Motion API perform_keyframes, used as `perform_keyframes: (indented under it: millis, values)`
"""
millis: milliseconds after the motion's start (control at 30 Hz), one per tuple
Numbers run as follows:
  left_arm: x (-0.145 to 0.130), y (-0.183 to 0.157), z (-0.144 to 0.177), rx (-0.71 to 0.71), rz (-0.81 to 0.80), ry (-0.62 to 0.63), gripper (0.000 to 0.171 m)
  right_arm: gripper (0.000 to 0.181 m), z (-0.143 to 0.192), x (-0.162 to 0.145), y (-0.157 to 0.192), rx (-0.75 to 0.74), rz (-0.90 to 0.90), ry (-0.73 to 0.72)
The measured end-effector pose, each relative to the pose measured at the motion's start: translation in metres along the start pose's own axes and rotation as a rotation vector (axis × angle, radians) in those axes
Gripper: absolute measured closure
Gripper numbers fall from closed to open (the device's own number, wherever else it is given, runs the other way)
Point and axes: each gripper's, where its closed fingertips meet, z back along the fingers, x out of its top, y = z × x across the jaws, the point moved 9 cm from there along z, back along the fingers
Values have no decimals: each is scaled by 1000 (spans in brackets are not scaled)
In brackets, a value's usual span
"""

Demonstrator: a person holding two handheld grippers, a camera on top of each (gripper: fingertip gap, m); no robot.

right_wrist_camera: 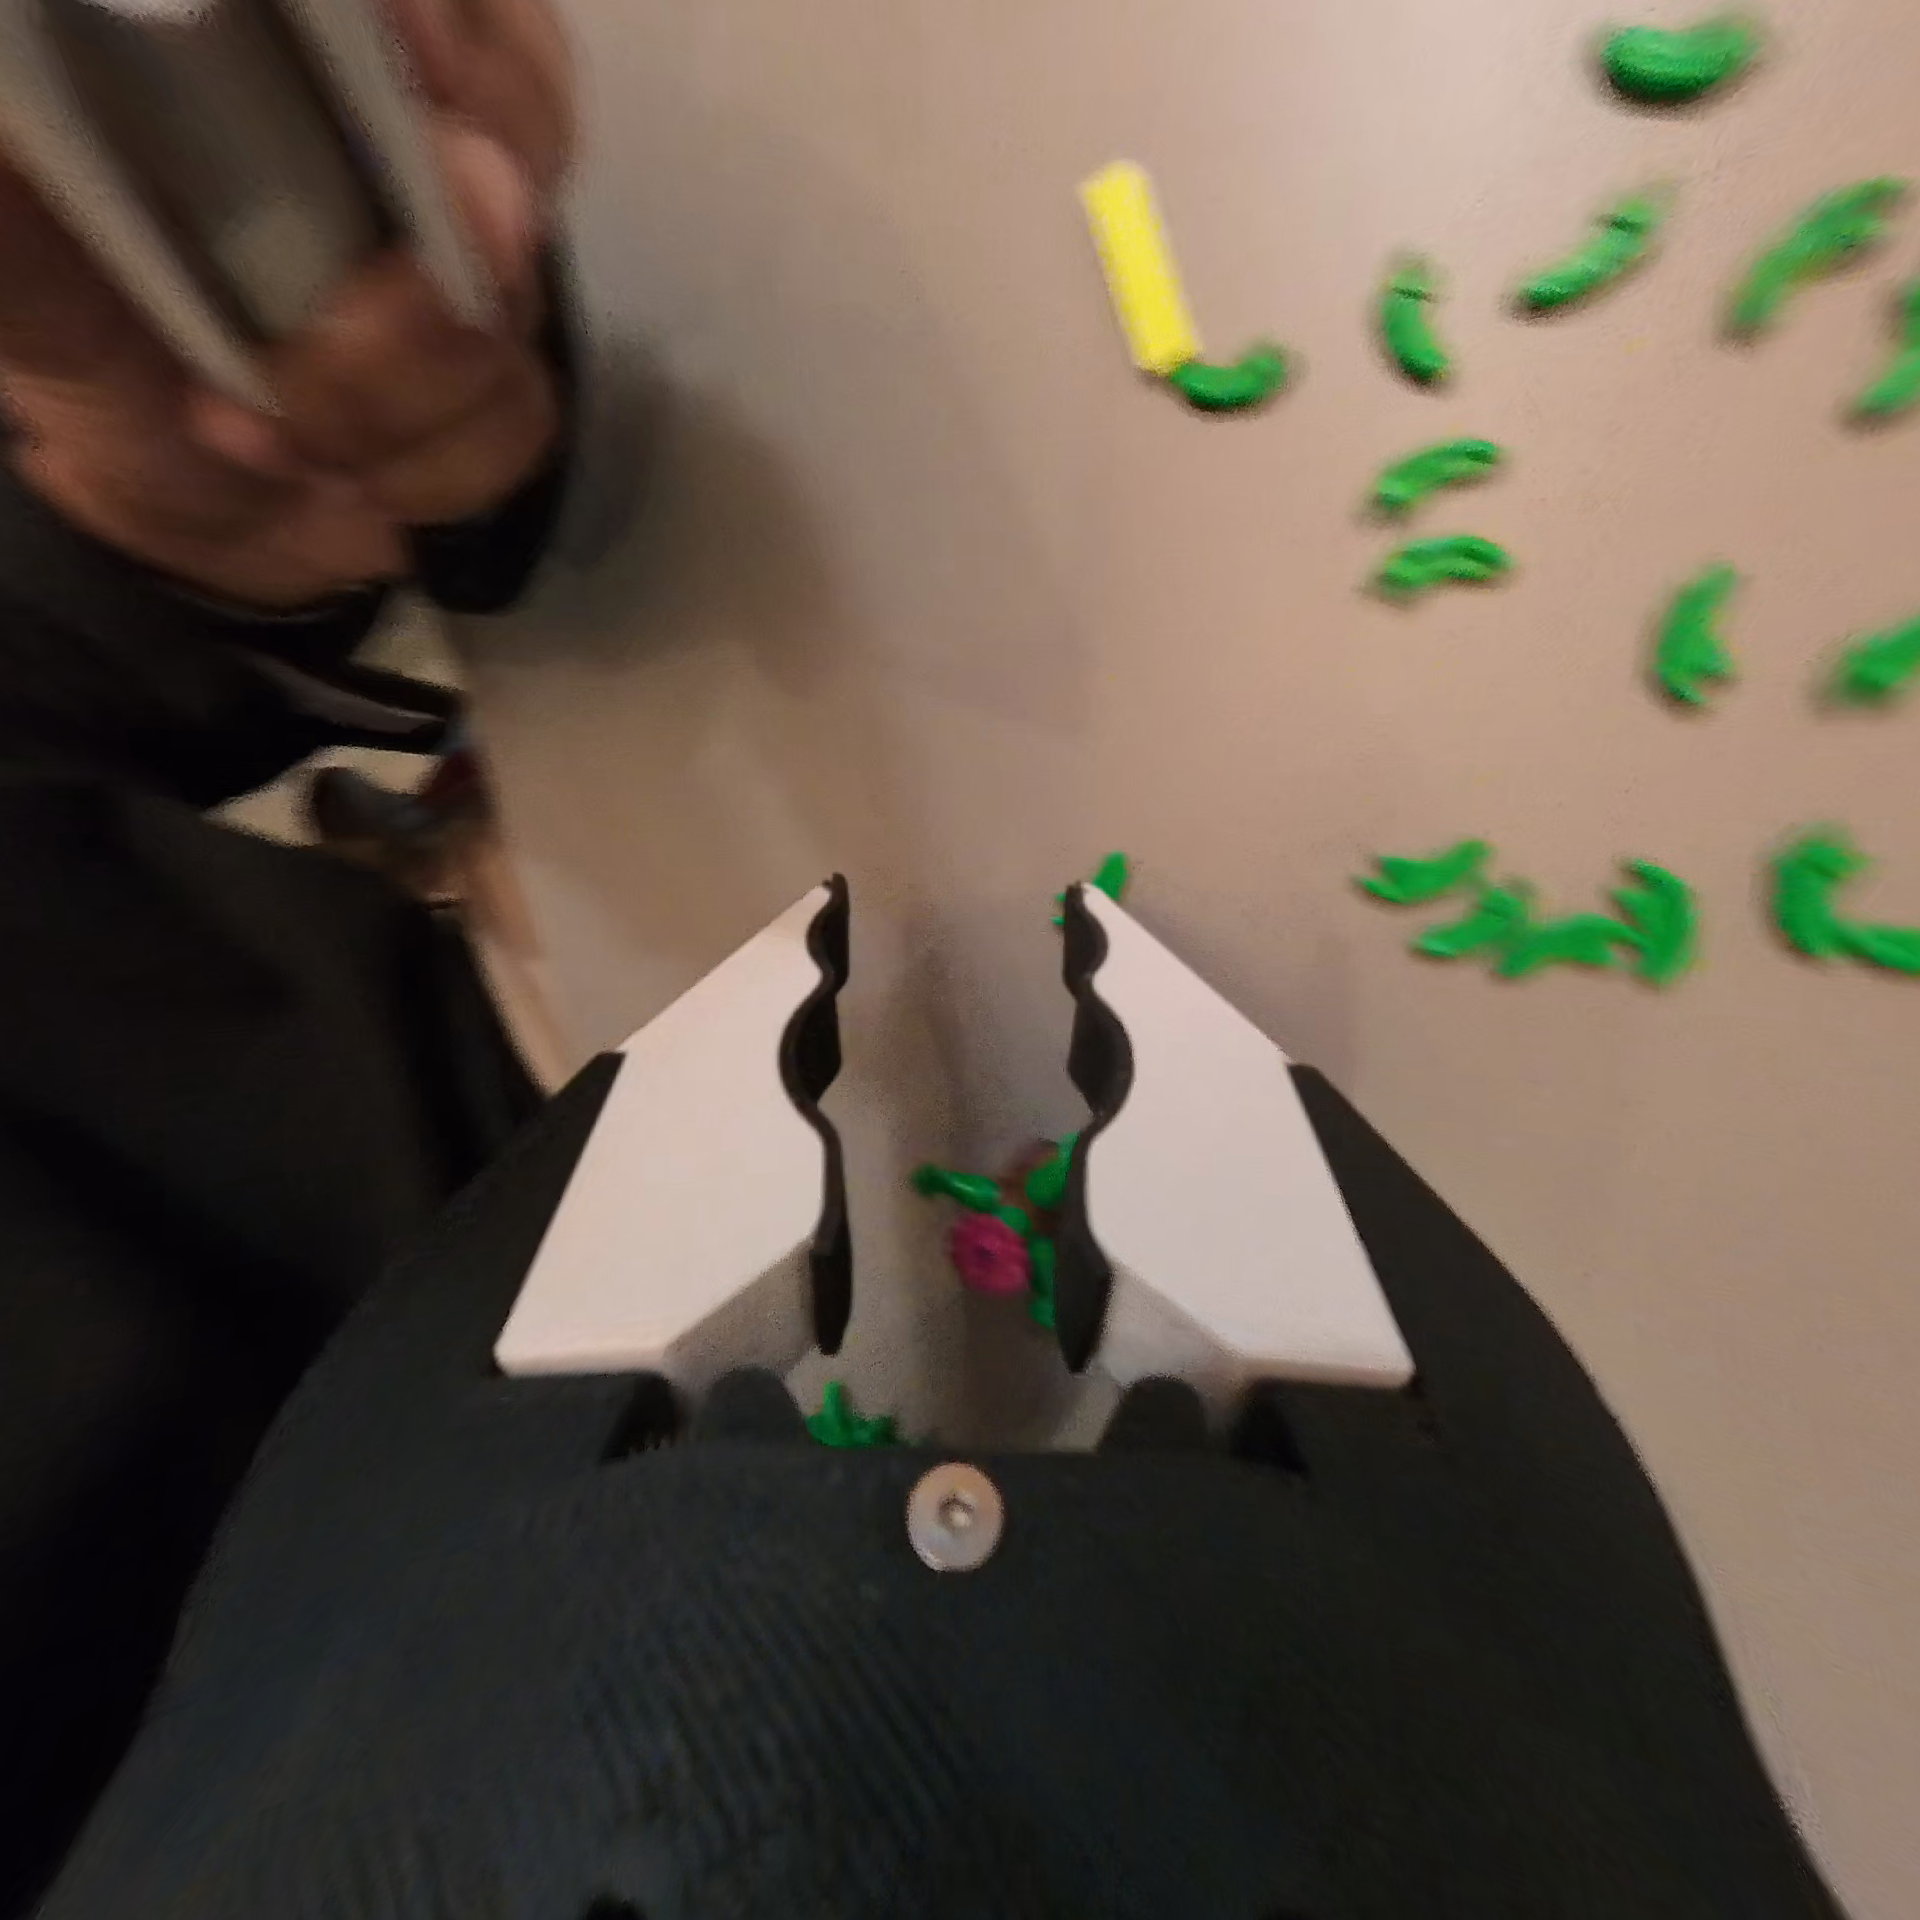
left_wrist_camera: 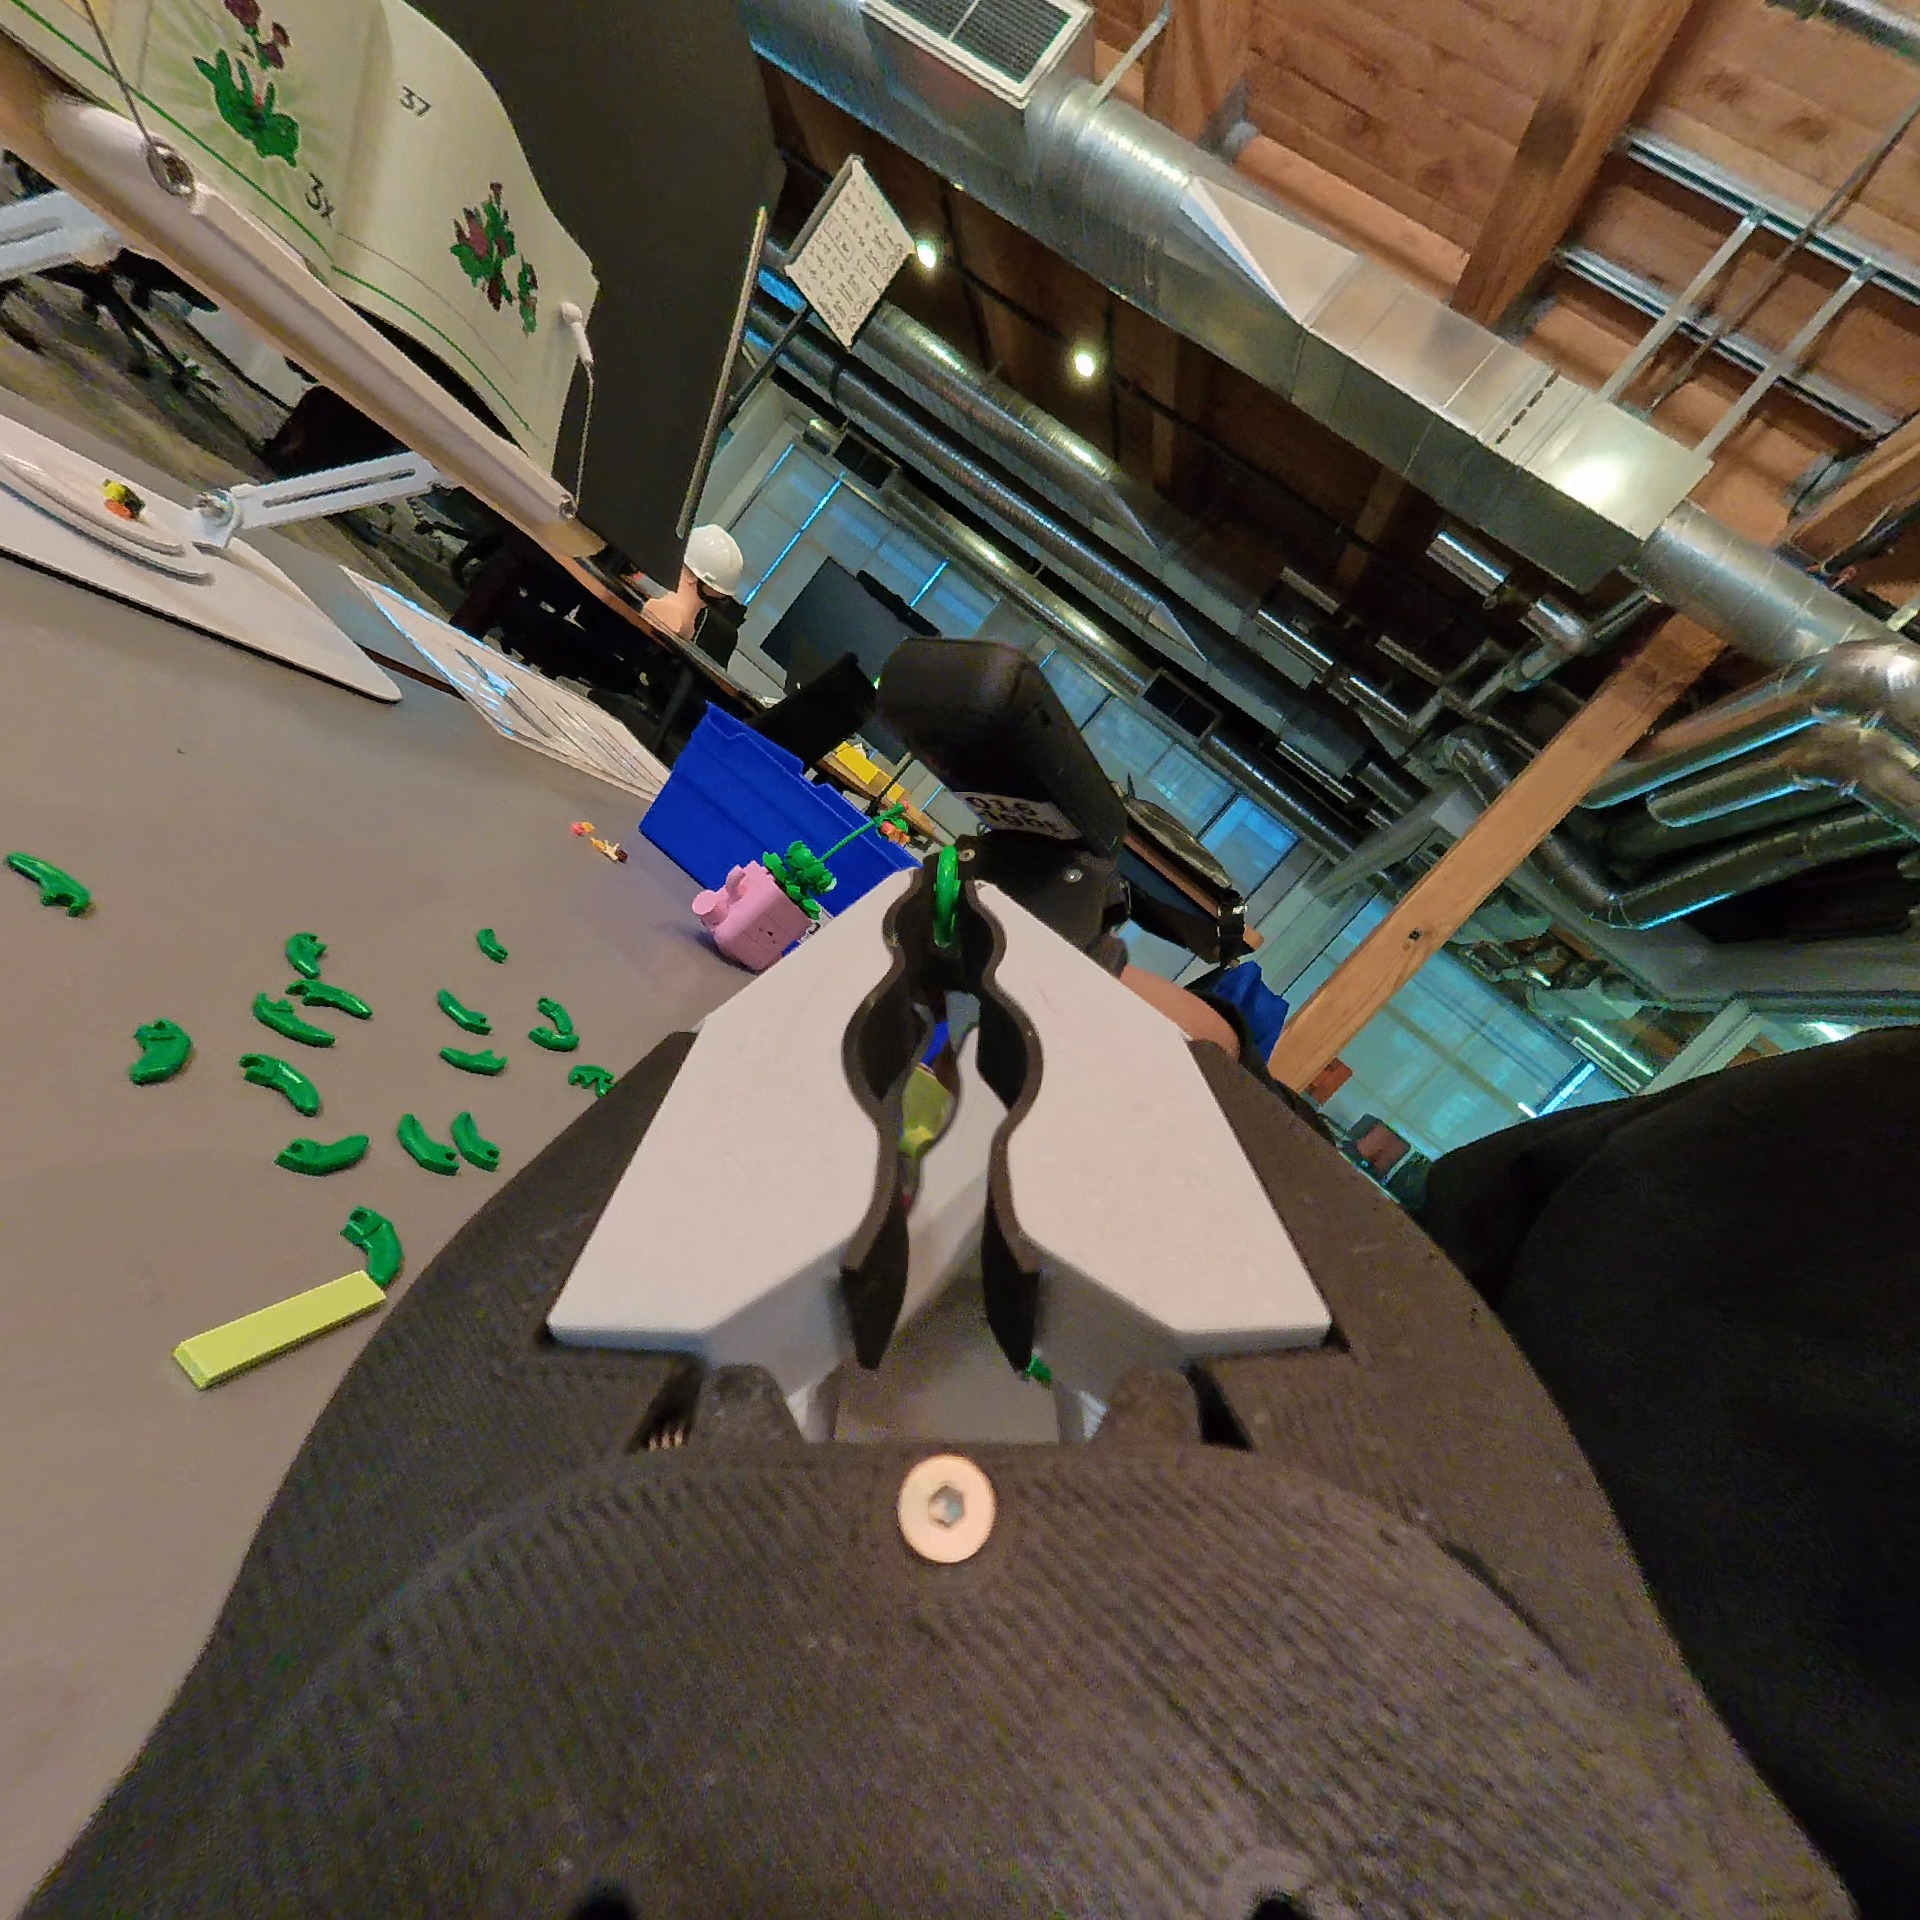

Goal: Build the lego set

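My left gripper (left_wrist_camera: 945,885) is raised off the table and shut on a thin green stem piece (left_wrist_camera: 945,909) pinched at its tips. A lime piece (left_wrist_camera: 925,1112) shows deeper between its fingers. A pink pot with a green plant (left_wrist_camera: 758,914) lies tilted on the grey table beyond. My right gripper (right_wrist_camera: 956,894) is open and points down at the table. A pink flower with green leaves (right_wrist_camera: 987,1247) lies below, between its fingers, apart from them. Several loose green leaf pieces (left_wrist_camera: 301,1029) (right_wrist_camera: 1444,478) lie scattered. The right wrist view is blurred.
A lime flat tile (left_wrist_camera: 275,1330) (right_wrist_camera: 1138,265) lies beside the leaves. A blue bin (left_wrist_camera: 748,800) stands behind the pot. An instruction booklet (left_wrist_camera: 343,145) hangs at the upper left. A person's hand (right_wrist_camera: 343,343) holds the left gripper at the top left of the right wrist view.
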Motion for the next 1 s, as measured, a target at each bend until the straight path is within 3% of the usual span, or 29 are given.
perform_keyframes:
  millis: [67,300,500,700,900,1000]
  values:
    - [1,1,1,3,0,-6,169,143,2,7,9,105,0,-54]
    - [3,2,4,4,11,-24,170,148,21,8,-2,1,-53,-199]
    - [3,2,4,6,14,-32,169,157,7,7,24,-63,19,-126]
    - [3,1,4,6,7,-29,169,133,-13,10,24,-251,95,22]
    - [4,0,5,6,1,-31,169,126,-21,7,29,-184,68,65]
    - [4,0,5,2,10,-35,169,131,-24,-1,47,-23,64,97]
